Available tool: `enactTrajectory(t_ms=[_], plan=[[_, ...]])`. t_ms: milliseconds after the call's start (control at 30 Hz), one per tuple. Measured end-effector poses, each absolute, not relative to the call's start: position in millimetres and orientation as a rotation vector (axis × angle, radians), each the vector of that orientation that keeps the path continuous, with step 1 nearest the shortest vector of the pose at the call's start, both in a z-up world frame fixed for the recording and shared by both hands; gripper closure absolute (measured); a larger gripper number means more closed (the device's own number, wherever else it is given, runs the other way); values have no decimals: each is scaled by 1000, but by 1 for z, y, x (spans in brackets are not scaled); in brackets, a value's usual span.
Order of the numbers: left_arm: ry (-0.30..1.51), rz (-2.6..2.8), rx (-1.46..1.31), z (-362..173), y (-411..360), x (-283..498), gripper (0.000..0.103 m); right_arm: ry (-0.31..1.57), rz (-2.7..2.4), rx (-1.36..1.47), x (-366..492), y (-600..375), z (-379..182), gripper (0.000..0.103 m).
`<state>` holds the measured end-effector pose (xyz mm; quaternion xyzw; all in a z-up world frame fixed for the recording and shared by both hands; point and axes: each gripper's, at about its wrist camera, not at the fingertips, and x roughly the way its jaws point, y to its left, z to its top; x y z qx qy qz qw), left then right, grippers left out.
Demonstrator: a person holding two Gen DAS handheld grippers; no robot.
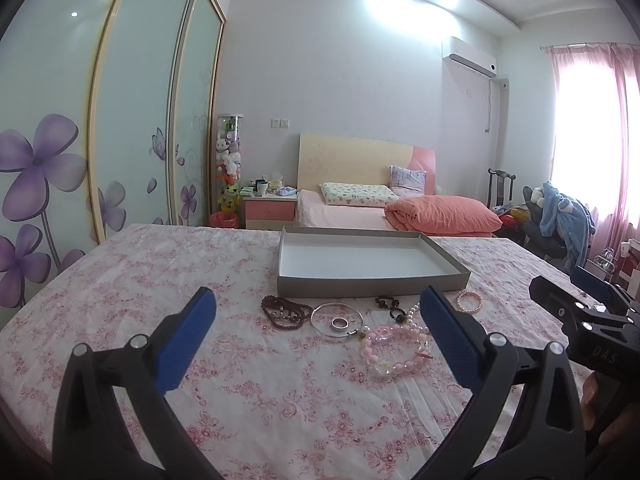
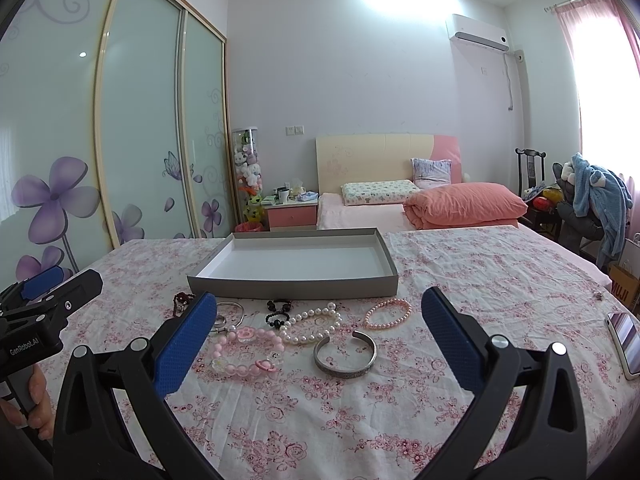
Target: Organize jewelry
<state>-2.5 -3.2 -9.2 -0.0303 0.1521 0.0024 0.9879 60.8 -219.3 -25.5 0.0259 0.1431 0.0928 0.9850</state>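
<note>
An empty grey box lid (image 1: 372,280) (image 2: 288,290) lies on the floral tablecloth. In front of it is a row of jewelry: dark red beads (image 1: 280,310), a thin silver bangle (image 1: 338,319) with a ring (image 1: 339,323) inside, black beads (image 2: 278,312), a pink bead bracelet (image 1: 394,350) (image 2: 248,354), a white pearl bracelet (image 2: 314,326), a small pink pearl bracelet (image 2: 388,313) (image 1: 470,301) and a silver cuff (image 2: 345,356). My left gripper (image 1: 318,316) is open above the bangle. My right gripper (image 2: 320,320) is open over the pearls and cuff.
A phone (image 2: 626,344) lies on the cloth at the right edge. Beyond the table stand a bed (image 2: 400,208) with an orange quilt, a pink nightstand (image 2: 292,214), sliding wardrobe doors (image 2: 140,120) on the left, and chairs with clothes (image 2: 592,200) on the right.
</note>
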Motion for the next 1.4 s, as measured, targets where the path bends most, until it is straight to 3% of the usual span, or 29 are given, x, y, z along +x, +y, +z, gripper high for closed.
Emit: enactTrajectory(t_ms=[1033, 1400], plan=[[319, 7, -66, -23, -6, 6, 4, 308, 184, 52, 62, -219, -31, 2], [514, -24, -115, -43, 4, 42, 4, 608, 141, 18, 115, -224, -72, 2]])
